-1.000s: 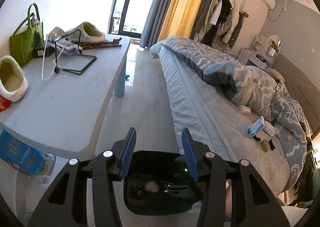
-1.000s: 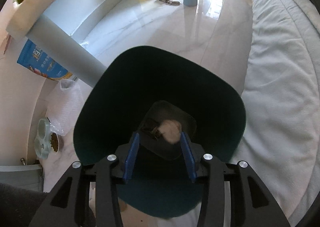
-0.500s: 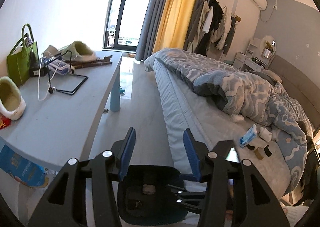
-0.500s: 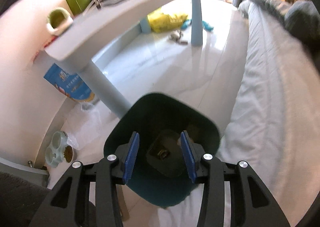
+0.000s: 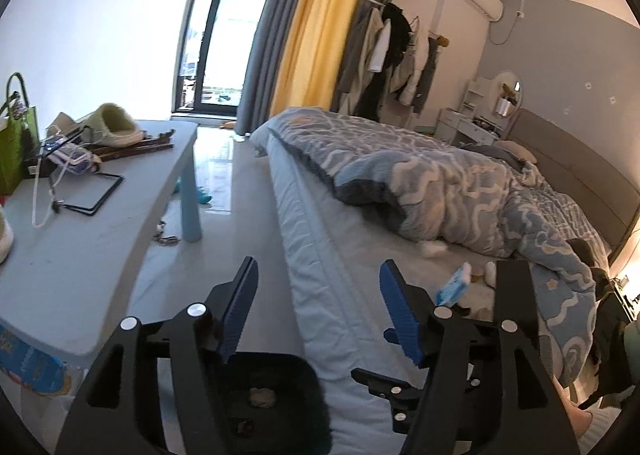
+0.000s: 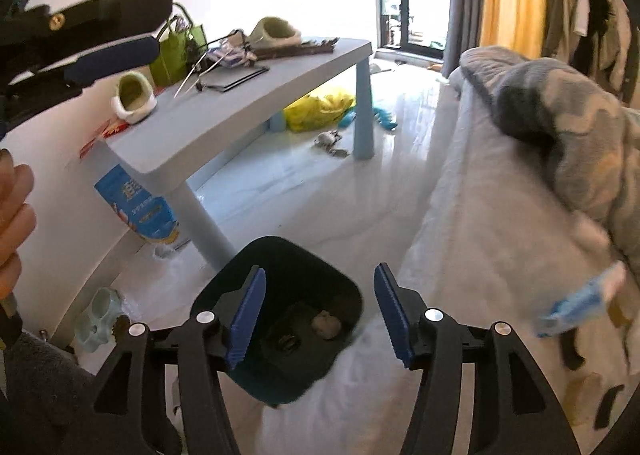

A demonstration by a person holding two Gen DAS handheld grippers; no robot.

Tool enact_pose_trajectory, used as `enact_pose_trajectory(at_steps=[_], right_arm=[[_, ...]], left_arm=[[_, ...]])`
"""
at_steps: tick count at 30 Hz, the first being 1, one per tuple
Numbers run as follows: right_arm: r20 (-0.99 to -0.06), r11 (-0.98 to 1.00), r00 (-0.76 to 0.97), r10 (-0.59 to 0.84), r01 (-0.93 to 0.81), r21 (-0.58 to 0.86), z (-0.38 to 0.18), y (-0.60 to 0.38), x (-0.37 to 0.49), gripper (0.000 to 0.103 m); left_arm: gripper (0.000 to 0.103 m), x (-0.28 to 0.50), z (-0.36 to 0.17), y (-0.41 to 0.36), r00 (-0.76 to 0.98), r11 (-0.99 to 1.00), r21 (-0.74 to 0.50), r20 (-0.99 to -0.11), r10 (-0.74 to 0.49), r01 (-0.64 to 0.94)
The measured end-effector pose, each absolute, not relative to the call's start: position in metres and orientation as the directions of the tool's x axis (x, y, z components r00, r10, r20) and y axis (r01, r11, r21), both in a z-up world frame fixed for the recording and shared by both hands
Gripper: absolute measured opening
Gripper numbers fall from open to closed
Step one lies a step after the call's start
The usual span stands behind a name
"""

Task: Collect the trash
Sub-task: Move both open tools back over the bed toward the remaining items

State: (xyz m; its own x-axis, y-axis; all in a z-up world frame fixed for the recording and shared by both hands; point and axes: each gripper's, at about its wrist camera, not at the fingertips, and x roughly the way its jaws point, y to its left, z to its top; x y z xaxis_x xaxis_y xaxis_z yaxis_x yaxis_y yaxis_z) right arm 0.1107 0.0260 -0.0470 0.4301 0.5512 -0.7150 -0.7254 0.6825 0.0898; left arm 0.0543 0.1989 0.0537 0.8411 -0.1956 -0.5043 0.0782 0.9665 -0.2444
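Note:
A dark teal bin (image 6: 280, 267) stands on the floor against the bed, with a crumpled pale wad (image 6: 326, 325) and a small dark scrap (image 6: 290, 343) at its bottom. My right gripper (image 6: 320, 271) hangs above the bin, its jaws opening with nothing between them. My left gripper (image 5: 318, 267) points over the bed edge, its jaws opening and empty too; the bin (image 5: 276, 371) lies below it. On the sheet lie a blue packet (image 5: 454, 285), a white tissue wad (image 5: 430, 249) and small brown and black scraps (image 6: 588, 383). The left gripper (image 6: 112, 31) shows blurred at the top left of the right wrist view.
A light blue table (image 5: 80, 247) stands left with a green bag (image 5: 16, 143), slippers and cables on it. Under it are a yellow bag (image 6: 320, 107) and a blue food bag (image 6: 140, 211). A pet bowl (image 6: 100, 315) sits by the wall. A patterned duvet (image 5: 440, 183) covers the bed.
My right gripper has risen out of the bin and tilted up, its jaws wider; the wad stays in the bin. My left gripper has lifted and moved along the bed, jaws wider.

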Motion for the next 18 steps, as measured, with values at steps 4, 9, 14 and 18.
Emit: enact_pose_trajectory(at_steps=[4,9,14,18], right_arm=[[-0.695,0.703,0.46,0.553,-0.705,0.093,-0.041,-0.005,0.114,0.062],[-0.676,0.735,0.501,0.54,-0.672,0.088,-0.036,-0.044,0.119,0.063],[-0.664,0.773,0.543,0.514,-0.629,0.083,-0.035,-0.083,0.122,0.063],[-0.659,0.798,0.566,0.496,-0.596,0.089,-0.036,-0.112,0.124,0.063]], left_arm=[[0.069,0.063,0.051,0.184,0.835,0.962,-0.254,-0.504,-0.22,0.1],[0.072,0.076,0.046,0.154,0.815,0.956,-0.256,-0.517,-0.262,0.144],[0.072,0.085,0.04,0.125,0.792,0.943,-0.271,-0.525,-0.312,0.193],[0.072,0.093,0.034,0.1,0.773,0.938,-0.262,-0.537,-0.338,0.227]])
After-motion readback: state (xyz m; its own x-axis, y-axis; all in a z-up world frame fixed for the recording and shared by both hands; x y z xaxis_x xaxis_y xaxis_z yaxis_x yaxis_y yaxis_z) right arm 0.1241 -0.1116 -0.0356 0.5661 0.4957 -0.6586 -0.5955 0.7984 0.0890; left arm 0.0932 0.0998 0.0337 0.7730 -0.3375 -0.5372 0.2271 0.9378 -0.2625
